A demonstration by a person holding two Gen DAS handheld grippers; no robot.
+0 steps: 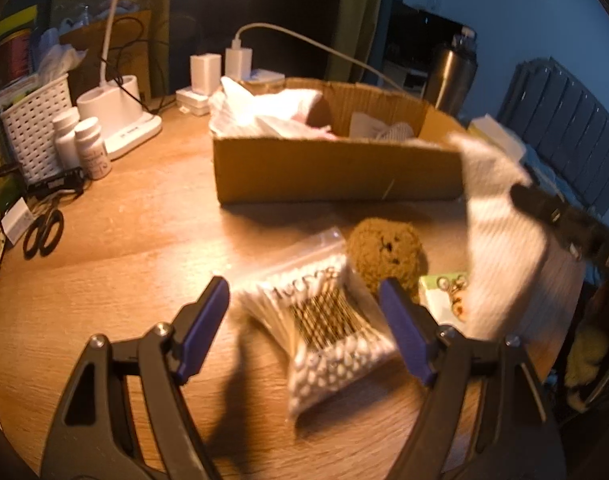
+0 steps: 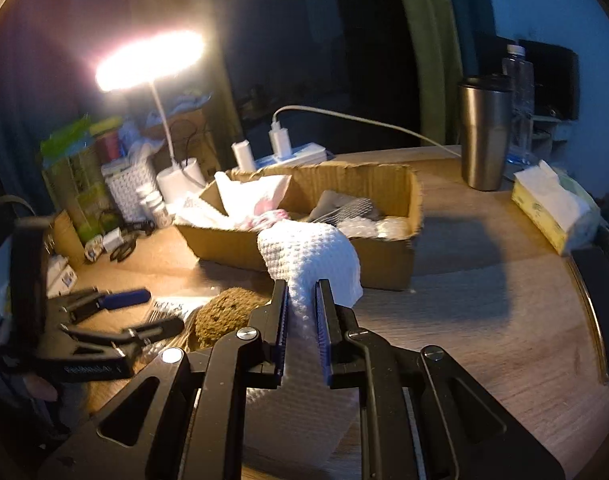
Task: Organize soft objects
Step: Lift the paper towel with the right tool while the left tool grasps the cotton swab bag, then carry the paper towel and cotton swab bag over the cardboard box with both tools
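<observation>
Right gripper (image 2: 302, 292): we've got its black jaws with blue pads clamped on a white waffle-textured cloth (image 2: 310, 258). The fabric is pinched into a narrow fold between the pads, the rest bunches ahead of the tips and drapes under the frame. It hangs clear of the wooden table (image 2: 484, 320), just in front of the near wall of the open brown cardboard box (image 2: 384, 258). From the left wrist camera the same cloth (image 1: 500, 236) shows at the right edge, beside the box's front corner (image 1: 336, 172).

Left gripper (image 1: 304, 312): jaws spread wide, nothing between the pads. Directly ahead of it on the table lies a clear zip bag of white-tipped cotton swabs (image 1: 324, 328) (blurred). Just beyond the bag, touching its far edge, sits a small brown fuzzy plush with a stitched face (image 1: 386, 256). Right of that is a pale green card with small gold rings (image 1: 448, 292), partly behind the cloth.

Box contents: white and pink soft items (image 2: 260, 208) at the left end, grey and patterned fabric (image 2: 344, 208) at the right.

Further out: lit white desk lamp (image 2: 150, 60), steel tumbler (image 2: 484, 132), yellow tissue pack (image 2: 548, 208), black-handled scissors (image 1: 44, 234), two white pill bottles (image 1: 82, 144).
</observation>
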